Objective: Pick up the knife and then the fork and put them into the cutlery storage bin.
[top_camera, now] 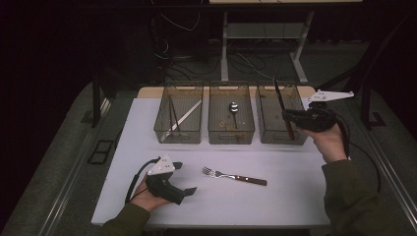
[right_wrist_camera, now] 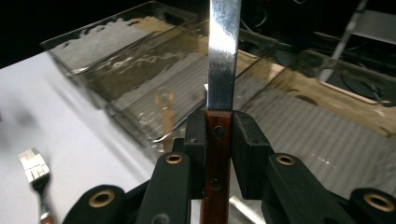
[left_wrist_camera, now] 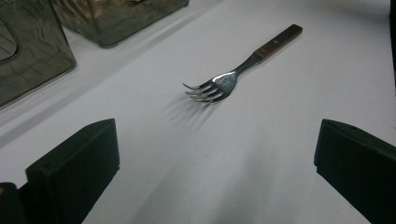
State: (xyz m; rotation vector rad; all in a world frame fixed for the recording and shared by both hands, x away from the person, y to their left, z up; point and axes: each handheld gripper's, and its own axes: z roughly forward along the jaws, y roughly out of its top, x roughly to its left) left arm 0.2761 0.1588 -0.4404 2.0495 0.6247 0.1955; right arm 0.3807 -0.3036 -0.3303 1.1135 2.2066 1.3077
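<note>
While hovering over the right bin (top_camera: pixel 280 119), right gripper (right_wrist_camera: pixel 219 135) has fingers clamped tight on a knife (right_wrist_camera: pixel 223 60) by its wooden handle. Left gripper (top_camera: pixel 186 178) fingers spread wide, holding nothing, near fork (left_wrist_camera: pixel 233 70) on bench (top_camera: pixel 275 196).

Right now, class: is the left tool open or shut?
Open. The left tool shows its jaws spread wide apart, gripping nothing, the fork lying on the table beyond.
</note>
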